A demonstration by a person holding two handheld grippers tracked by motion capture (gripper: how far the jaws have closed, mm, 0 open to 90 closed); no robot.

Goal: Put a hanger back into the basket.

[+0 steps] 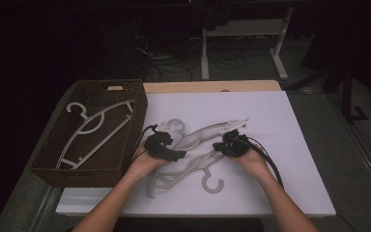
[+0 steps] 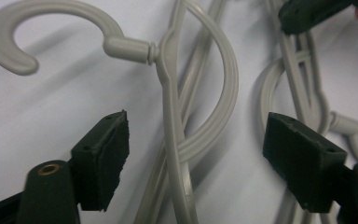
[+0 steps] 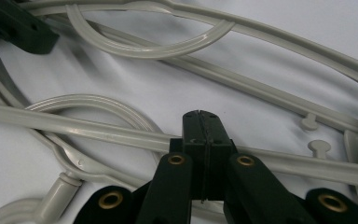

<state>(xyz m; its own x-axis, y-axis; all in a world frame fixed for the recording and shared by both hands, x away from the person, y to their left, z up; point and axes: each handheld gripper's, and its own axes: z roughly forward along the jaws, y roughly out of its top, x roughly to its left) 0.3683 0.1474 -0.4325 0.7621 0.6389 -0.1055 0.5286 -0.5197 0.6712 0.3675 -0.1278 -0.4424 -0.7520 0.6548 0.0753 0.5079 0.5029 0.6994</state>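
Note:
Two pale grey plastic hangers lie crossed on the white table. The upper hanger has its hook toward the basket. The lower hanger has its hook toward the front edge. My left gripper is open, its pads standing either side of the upper hanger's neck and curved arm without touching them. My right gripper is shut, jaws pressed together, tips right over a straight hanger bar that runs behind them. The two grippers face each other across the hangers.
A brown wicker basket stands at the table's left edge with a third hanger inside. The white table top has bare room to the right and front. Table legs and cables stand on the dark floor beyond.

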